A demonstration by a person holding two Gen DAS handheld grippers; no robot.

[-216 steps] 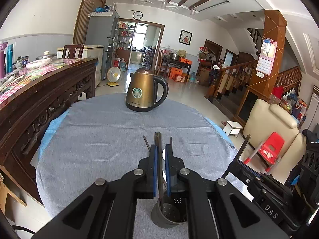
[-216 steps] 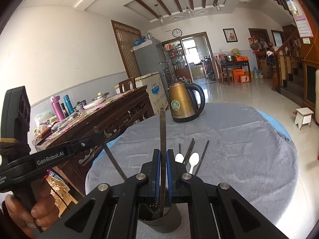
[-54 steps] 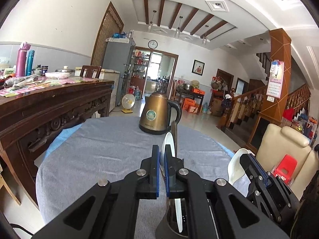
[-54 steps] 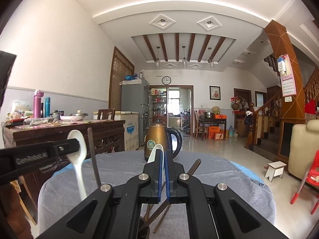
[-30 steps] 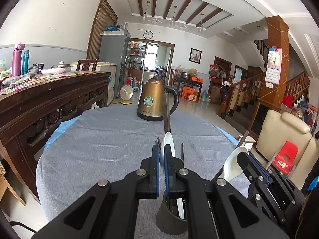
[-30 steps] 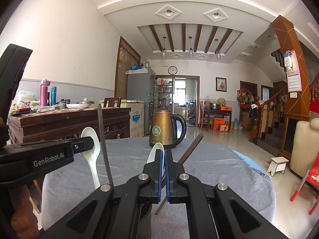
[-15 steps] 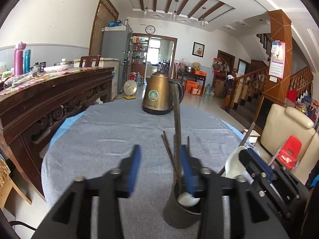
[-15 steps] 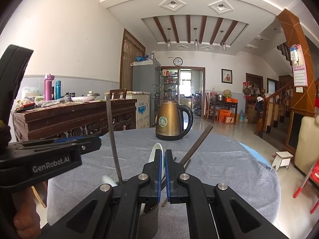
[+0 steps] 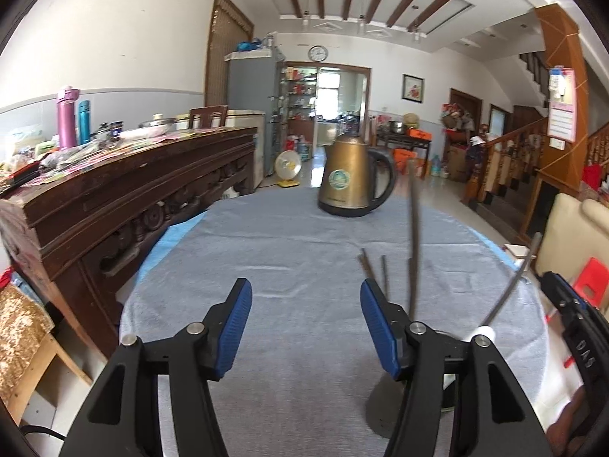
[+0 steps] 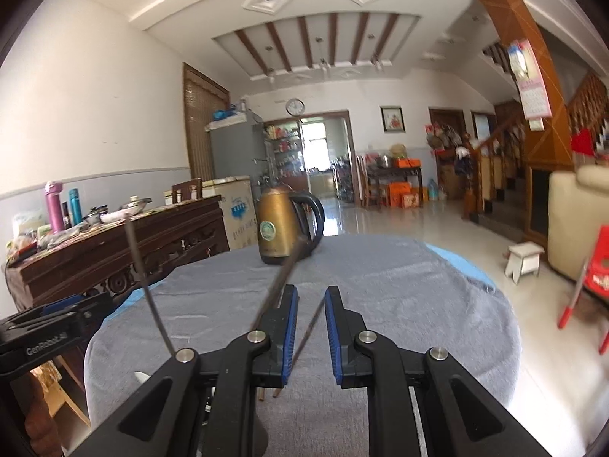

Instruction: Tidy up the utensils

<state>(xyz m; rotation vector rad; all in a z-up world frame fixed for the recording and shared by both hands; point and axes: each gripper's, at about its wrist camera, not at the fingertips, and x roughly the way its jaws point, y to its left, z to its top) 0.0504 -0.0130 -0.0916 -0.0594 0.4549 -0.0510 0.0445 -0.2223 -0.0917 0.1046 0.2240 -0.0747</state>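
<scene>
My left gripper (image 9: 305, 297) is wide open and empty over the grey tablecloth (image 9: 289, 262). The grey utensil holder (image 9: 384, 411) stands low right, mostly behind the right finger, with dark utensil handles (image 9: 414, 243) sticking up and a bit of white spoon (image 9: 485, 331) showing. Loose chopsticks (image 9: 375, 272) lie on the cloth beyond. My right gripper (image 10: 310, 310) is partly open and empty. The holder is hidden below it; two dark handles (image 10: 146, 285) rise in front, and a chopstick (image 10: 310, 327) lies on the cloth between the jaws.
A brass kettle (image 9: 352, 179) stands at the far side of the round table. A carved wooden sideboard (image 9: 114, 190) with bottles and clutter runs along the left. A sofa, red chair (image 10: 597, 270) and small stool (image 10: 523, 257) are on the right.
Both grippers have opened: the left wide after dropping its white spoon into the holder, the right partly, its spoon gone from view. The left has shifted left of the holder.
</scene>
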